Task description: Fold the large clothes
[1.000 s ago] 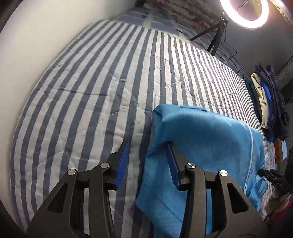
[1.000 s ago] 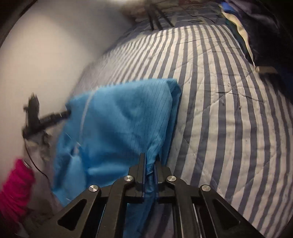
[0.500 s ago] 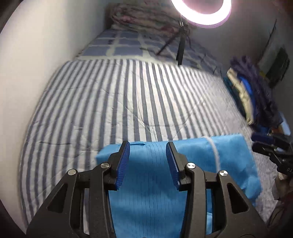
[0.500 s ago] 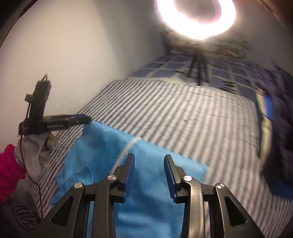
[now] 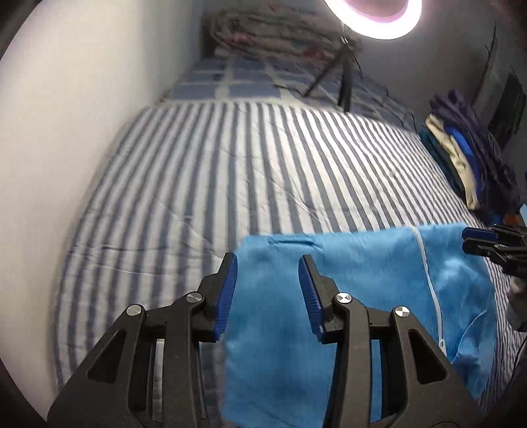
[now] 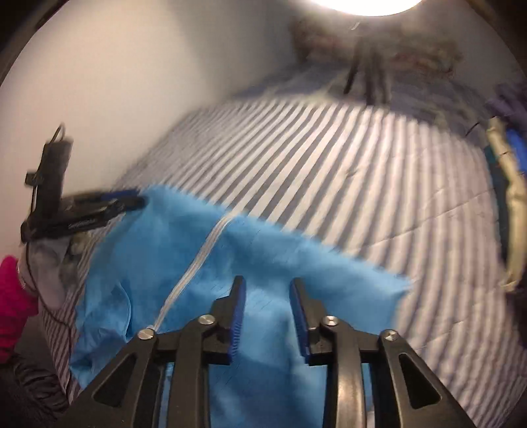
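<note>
A bright blue garment [image 5: 362, 273] lies folded on the striped bed cover [image 5: 230, 171], with a white strip [image 5: 428, 273] running down it. My left gripper [image 5: 267, 263] hovers above the garment's left part, open, with nothing between its pads. In the right wrist view the same garment [image 6: 263, 250] spreads below my right gripper [image 6: 267, 286], whose jaws are opening and hold nothing; the cloth lies under them, apart. Each gripper also shows in the other's view: the right gripper [image 5: 487, 243] at the garment's right edge, the left gripper [image 6: 128, 200] at its left corner.
A ring light [image 5: 372, 16] on a tripod [image 5: 346, 82] stands at the bed's far end, in front of a rolled blanket [image 5: 273, 33]. A stack of folded clothes [image 5: 467, 164] lies along the right side. A white wall [image 5: 82, 115] borders the left. A pink sleeve [image 6: 10, 296] shows low left.
My right gripper has let go of the garment's edge and opened. Both grippers have lifted and tilted up, and the blue cloth now lies flat on the bed.
</note>
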`<state>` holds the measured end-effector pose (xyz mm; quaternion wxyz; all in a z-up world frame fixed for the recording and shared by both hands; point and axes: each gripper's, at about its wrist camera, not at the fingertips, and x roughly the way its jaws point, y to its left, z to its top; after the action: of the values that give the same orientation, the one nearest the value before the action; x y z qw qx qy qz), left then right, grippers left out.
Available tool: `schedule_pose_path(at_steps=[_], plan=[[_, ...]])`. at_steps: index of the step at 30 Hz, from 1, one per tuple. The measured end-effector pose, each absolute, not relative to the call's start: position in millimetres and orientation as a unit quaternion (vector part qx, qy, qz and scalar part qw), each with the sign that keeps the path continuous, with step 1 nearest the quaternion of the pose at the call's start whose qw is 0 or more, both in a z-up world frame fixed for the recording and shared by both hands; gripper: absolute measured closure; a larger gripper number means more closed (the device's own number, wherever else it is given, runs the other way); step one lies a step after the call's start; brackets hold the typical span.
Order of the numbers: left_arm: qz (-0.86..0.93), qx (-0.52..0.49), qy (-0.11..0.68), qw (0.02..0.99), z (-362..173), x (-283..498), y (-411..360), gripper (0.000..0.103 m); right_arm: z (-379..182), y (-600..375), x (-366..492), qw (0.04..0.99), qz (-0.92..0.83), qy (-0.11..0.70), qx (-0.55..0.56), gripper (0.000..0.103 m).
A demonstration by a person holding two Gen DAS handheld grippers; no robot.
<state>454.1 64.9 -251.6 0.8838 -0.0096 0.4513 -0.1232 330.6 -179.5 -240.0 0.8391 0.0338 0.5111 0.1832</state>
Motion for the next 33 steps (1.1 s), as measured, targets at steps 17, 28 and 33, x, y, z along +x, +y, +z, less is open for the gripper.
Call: schedule_pose_path(at_steps=[17, 28, 33], plan=[[-0.140, -0.108, 0.496, 0.850, -266.2, 426.9, 115.9, 0.059, -242.8, -264.6, 285.0, 0.840, 0.078, 0.535, 0.050, 0.062], [-0.198, -0.334, 0.569, 0.725, -297.9, 408.4, 160.2, 0.047, -251.2, -285.4, 237.0, 0.799, 0.169, 0.536, 0.214, 0.028], [-0.214, -0.371, 0.580, 0.693, -314.9, 402.1, 160.7, 0.047, -284.4, -286.4, 239.3, 0.760, 0.186, 0.562, 0.269, 0.032]])
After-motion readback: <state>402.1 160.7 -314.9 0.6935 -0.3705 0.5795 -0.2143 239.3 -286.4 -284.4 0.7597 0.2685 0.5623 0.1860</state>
